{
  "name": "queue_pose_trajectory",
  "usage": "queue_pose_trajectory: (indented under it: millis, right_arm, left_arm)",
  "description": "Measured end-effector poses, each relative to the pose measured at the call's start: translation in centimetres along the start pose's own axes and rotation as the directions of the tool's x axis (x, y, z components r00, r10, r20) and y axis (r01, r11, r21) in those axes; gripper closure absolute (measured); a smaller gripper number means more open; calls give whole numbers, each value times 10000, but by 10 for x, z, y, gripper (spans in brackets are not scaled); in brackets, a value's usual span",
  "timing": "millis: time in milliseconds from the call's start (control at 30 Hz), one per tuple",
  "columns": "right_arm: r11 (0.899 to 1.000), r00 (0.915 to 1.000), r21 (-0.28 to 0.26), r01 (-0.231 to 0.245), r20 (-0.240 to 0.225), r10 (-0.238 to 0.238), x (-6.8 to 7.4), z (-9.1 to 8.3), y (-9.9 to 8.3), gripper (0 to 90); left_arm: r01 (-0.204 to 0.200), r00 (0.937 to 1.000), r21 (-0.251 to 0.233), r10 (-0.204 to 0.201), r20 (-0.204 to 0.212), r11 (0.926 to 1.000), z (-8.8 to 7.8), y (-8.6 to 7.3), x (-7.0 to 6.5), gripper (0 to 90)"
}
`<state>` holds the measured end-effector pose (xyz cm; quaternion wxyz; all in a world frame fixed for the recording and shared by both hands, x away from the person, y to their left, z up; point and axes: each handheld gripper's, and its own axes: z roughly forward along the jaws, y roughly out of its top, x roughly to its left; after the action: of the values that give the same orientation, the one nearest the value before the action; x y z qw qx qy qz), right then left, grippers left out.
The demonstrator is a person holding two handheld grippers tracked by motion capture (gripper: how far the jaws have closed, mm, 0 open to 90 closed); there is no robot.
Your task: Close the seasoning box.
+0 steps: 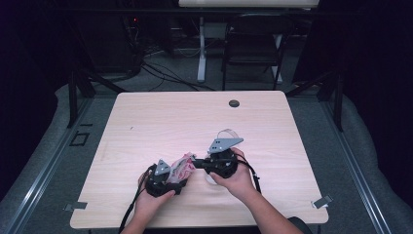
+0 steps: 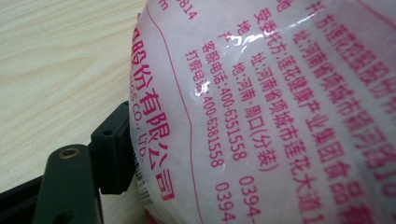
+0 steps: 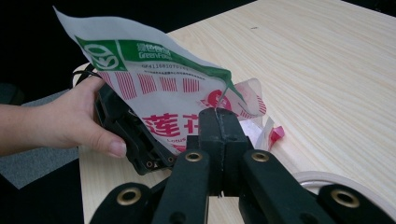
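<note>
Near the table's (image 1: pixel 146 112) front edge, both grippers (image 3: pixel 223 122) clamp the printed bag (image 3: pixel 159 88), tape roll (image 3: pixel 327 179) beside.

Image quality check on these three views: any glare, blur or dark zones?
High view: table evenly lit, room behind it nearly black. Left gripper view: packet very close, glare streaks on its film, print near the edges soft. Right gripper view: right gripper shut on the packet, both sharp; far table slightly soft.

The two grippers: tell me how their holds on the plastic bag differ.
The right gripper pinches a thin upper edge of the plastic bag with jaws fully together; the left gripper presses on the bag's bulkier body, one jaw flat against its printed side. In the high view the right sits slightly farther up the table than the left. Both are hand-held and black.
</note>
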<state>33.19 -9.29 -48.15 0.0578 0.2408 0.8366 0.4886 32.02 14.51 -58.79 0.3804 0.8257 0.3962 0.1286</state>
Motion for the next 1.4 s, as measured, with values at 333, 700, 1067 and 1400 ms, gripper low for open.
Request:
queue_pose_trajectory:
  millis: [333, 700, 1067, 1400]
  right_arm:
    - [10000, 10000, 39, -22, -29, 23, 0, 1, -1, 900]
    - [10000, 10000, -12, -63, -31, 63, 0, 2, -2, 900]
    - [10000, 10000, -20, -25, -47, 25, 0, 1, -1, 900]
    - [10000, 10000, -50, -39, -44, 39, 0, 1, -1, 900]
  left_arm:
    - [-562, 9973, 214, 571, -464, 9982, 2, 1, -6, 262]
    - [-287, 9969, 411, 316, -724, 9987, 3, 1, -5, 145]
    - [-383, 9964, 99, 390, -758, 9992, 1, 0, -6, 350]
    - [-328, 9949, -75, 320, -956, 9994, -1, -1, -5, 505]
